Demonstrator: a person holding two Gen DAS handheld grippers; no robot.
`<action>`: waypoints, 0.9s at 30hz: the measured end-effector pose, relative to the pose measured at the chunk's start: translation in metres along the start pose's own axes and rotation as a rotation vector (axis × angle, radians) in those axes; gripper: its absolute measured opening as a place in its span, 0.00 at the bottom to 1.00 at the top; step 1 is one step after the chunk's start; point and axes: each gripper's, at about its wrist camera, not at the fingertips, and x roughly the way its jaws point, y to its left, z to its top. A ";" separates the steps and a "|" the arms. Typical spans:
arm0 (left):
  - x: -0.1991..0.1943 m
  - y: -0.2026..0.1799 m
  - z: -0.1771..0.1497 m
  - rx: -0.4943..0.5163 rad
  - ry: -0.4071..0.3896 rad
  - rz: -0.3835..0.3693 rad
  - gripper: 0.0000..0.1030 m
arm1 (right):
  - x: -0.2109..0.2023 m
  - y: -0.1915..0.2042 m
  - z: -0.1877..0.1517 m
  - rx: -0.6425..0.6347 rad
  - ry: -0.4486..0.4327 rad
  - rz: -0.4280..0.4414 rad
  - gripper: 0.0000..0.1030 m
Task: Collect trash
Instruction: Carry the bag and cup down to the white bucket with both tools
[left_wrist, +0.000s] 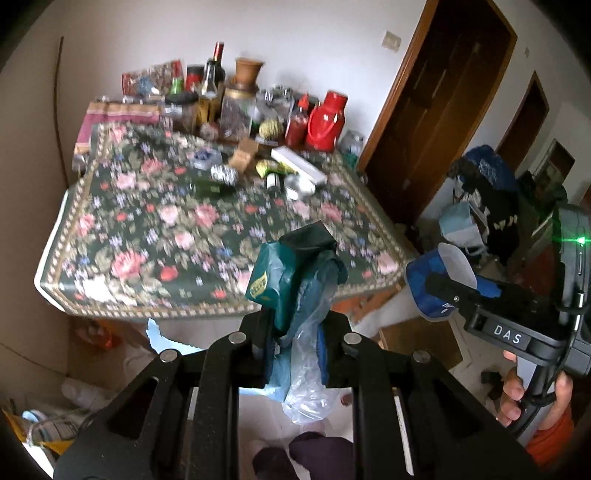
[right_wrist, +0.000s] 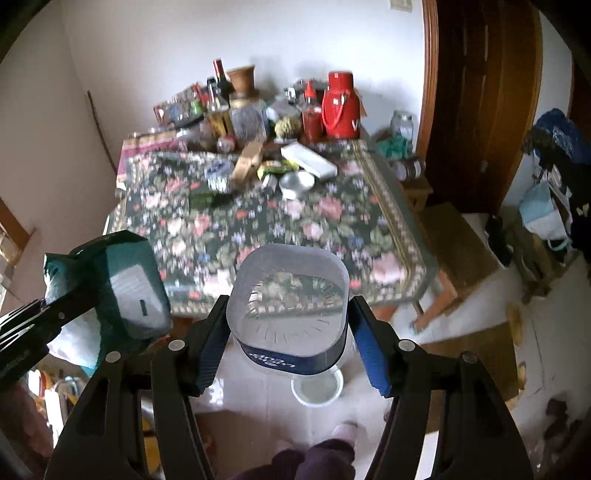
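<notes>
Floral-clothed table (left_wrist: 122, 236) is cluttered at the back. Bag (left_wrist: 295, 280) is pinched in left gripper (left_wrist: 295, 343); cup (right_wrist: 291, 310) is squeezed by right gripper (right_wrist: 291, 350). Cup could be crushed or dropped.

Both wrist views look down, somewhat blurred, sharing the floral table (left_wrist: 155, 229).

We see the table (right_wrist: 388, 221) ahead, jars and bottles (right_wrist: 236, 110) crowded along its far edge by the wall. Door (right_wrist: 480, 110) right of it. Bag (left_wrist: 291, 280) left of cup (right_wrist: 291, 306).
</notes>
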 end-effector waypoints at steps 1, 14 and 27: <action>0.006 -0.002 -0.004 -0.002 0.016 0.004 0.17 | 0.004 -0.002 -0.004 -0.001 0.016 0.002 0.58; 0.132 0.008 -0.062 -0.075 0.220 0.074 0.17 | 0.113 -0.042 -0.060 -0.015 0.223 0.045 0.58; 0.287 0.063 -0.169 -0.140 0.330 0.136 0.17 | 0.272 -0.059 -0.155 -0.052 0.365 0.083 0.57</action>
